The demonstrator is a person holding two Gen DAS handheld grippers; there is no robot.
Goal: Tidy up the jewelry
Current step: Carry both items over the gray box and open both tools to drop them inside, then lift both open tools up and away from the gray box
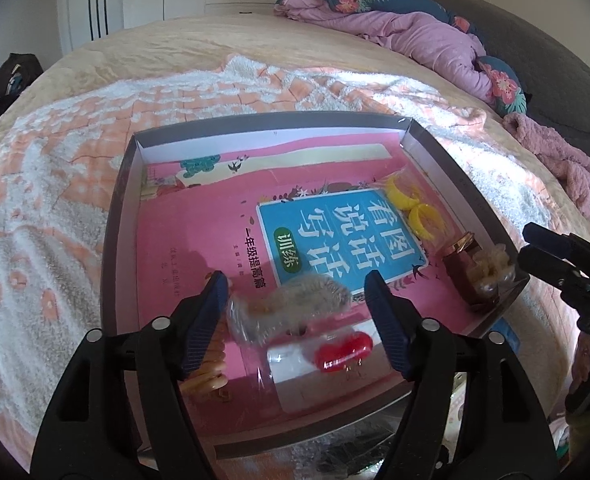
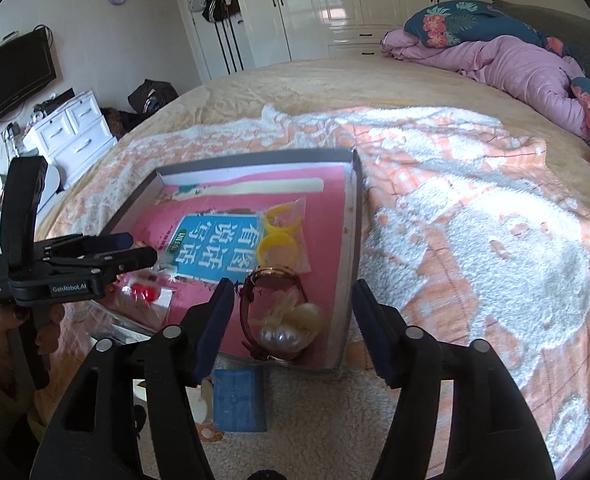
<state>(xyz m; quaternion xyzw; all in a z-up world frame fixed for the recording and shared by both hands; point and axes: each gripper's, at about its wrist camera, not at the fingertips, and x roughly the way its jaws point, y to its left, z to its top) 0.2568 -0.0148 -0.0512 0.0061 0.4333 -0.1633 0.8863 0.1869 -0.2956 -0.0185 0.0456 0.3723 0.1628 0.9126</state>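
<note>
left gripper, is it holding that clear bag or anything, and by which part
Nothing is held. The left gripper stands open, the clear bag lying loose between its fingers in the tray.

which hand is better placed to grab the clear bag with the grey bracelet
Left, probably: its tongs stand open astride the clear bag. The right tongs are at the watch corner.

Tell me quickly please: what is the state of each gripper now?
Left gripper: open, holding nothing; a clear bag lies between its fingers, unpressed.
Right gripper: open, holding nothing; a watch lies below.
</note>
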